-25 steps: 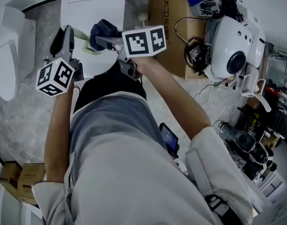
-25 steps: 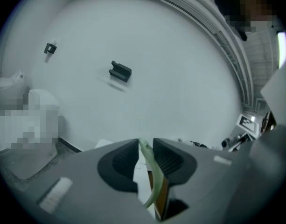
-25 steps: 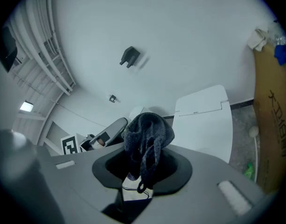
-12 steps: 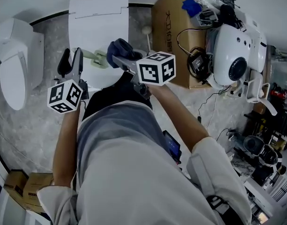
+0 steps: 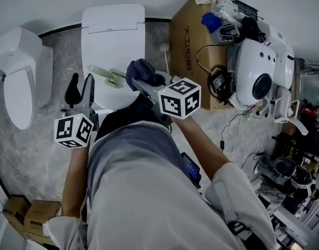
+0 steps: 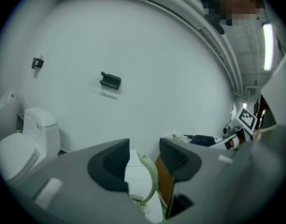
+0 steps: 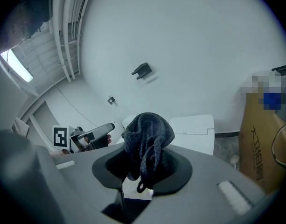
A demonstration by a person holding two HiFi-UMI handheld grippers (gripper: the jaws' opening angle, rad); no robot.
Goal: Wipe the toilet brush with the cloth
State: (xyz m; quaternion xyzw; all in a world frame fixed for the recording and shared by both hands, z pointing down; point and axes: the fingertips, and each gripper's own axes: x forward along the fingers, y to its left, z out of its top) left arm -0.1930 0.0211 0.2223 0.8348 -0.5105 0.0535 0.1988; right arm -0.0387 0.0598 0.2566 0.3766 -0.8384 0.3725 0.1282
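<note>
Pale green and curved, the plastic toilet brush (image 5: 108, 77) lies on the closed lid of the white ceramic toilet (image 5: 113, 30) in the head view. It sits near the lid's front edge. The left gripper (image 5: 80, 85) hangs at the toilet's front left, close to the brush but apart from it. The right gripper (image 5: 148, 81) is at the toilet's front right and carries a dark blue knitted cloth (image 5: 140, 70) just beside the brush.

In the left gripper view the black jaws stand well apart and grip nothing. The brush's thin green handle (image 6: 152, 181) shows in the gap, over the toilet lid, touching neither jaw.

In the right gripper view the jaws are clamped on the bunched cloth (image 7: 147, 134), which bulges above them, with the toilet beyond.

We judge the main risk to be the loose brush. If we press the cloth on it before the left jaws close round the handle, it could skid over the smooth lid and drop off the toilet's edge. The cloth is pinched only by a fold, so a hard drag might pull it free.
</note>
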